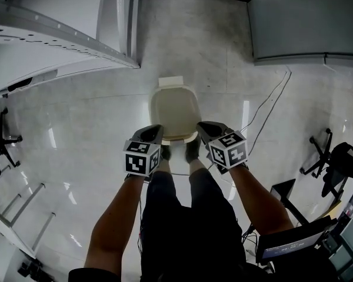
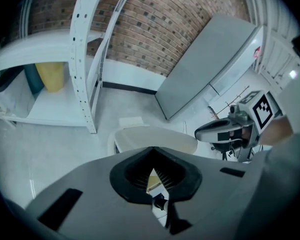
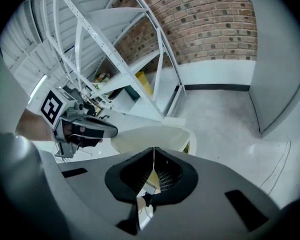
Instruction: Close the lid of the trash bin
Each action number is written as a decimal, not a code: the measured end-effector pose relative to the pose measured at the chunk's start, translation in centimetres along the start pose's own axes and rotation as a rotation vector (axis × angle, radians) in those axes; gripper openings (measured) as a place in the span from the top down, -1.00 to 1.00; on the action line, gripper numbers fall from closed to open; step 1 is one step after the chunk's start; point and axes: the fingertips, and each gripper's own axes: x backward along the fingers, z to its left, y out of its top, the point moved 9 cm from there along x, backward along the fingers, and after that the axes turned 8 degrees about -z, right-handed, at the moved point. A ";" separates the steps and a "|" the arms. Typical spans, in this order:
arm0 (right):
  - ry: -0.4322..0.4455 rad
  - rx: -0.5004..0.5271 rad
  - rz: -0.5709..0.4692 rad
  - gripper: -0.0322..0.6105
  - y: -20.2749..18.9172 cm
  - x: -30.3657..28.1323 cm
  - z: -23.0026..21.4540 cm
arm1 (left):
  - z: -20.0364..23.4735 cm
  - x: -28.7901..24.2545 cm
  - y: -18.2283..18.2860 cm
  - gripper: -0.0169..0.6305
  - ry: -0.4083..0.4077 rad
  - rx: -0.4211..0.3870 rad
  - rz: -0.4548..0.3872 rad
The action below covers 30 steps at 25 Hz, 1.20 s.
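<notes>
Bin [image 1: 165, 135] stands on the floor [image 1: 223, 57] just ahead of the person's shoes [image 1: 192, 150], its beige lid [image 1: 175, 111] lying over its top. The left gripper [image 1: 154, 133] and right gripper [image 1: 207, 129] hover at the bin's near edge, one on each side.

Left gripper view: jaws together, empty, the bin just beyond them.

Right gripper view: jaws likewise pressed together on nothing, the bin just beyond, and a rack [image 3: 140, 74] behind the bin.

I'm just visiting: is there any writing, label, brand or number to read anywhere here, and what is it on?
No readable words or numbers anywhere.
Cubes on the left gripper and right gripper: black-and-white square patterns, not letters.
Screen at the head view's lower right: a lit strip, too small to read.
Red mark near the grey panel: too blurred to read.
</notes>
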 end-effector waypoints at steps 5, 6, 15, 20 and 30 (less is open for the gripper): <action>0.019 -0.009 0.065 0.87 -4.1 -1.1 0.1 | 0.1 -1.4 -3.9 0.95 0.013 -0.027 0.082; 0.022 -0.013 0.077 0.87 -5.0 -1.4 0.1 | 0.2 -1.7 -4.6 0.95 0.014 -0.040 0.095; 0.013 -0.079 0.150 0.87 -10.8 -4.4 -0.8 | 1.6 -4.9 -9.8 0.95 0.007 -0.034 0.157; 0.016 -0.062 0.198 0.87 -13.2 -6.6 -1.2 | 2.5 -6.9 -11.7 0.95 0.011 -0.053 0.194; -0.005 -0.097 0.240 0.87 -14.8 -8.6 -2.5 | 3.4 -8.8 -12.5 0.95 -0.036 -0.157 0.291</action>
